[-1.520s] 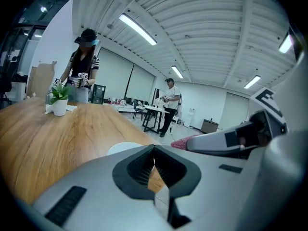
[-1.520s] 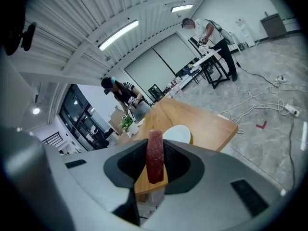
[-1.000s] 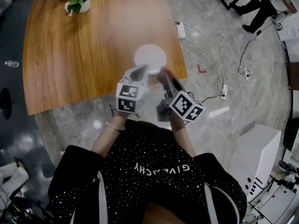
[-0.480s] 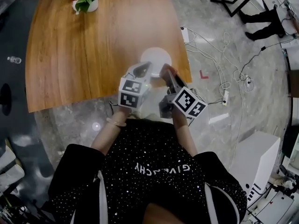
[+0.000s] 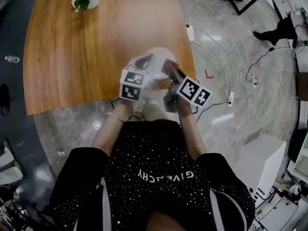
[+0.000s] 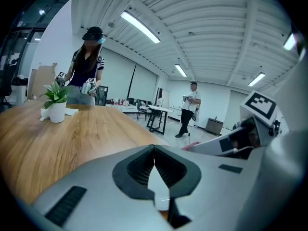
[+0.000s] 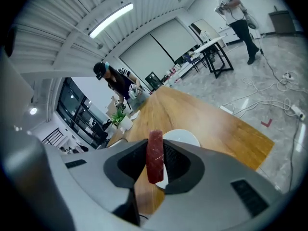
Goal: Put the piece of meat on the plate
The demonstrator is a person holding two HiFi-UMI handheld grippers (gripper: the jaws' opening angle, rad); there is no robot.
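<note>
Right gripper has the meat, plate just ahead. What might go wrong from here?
1. The piece of meat stands on edge in the right gripper, sticking out above and below the pads; it may slip or swing loose short of the plate.
2. The plate sits near the corner of the table; a bump could push it toward the edge.
3. The left gripper, shut, hangs close beside the right one and could block the drop.
</note>
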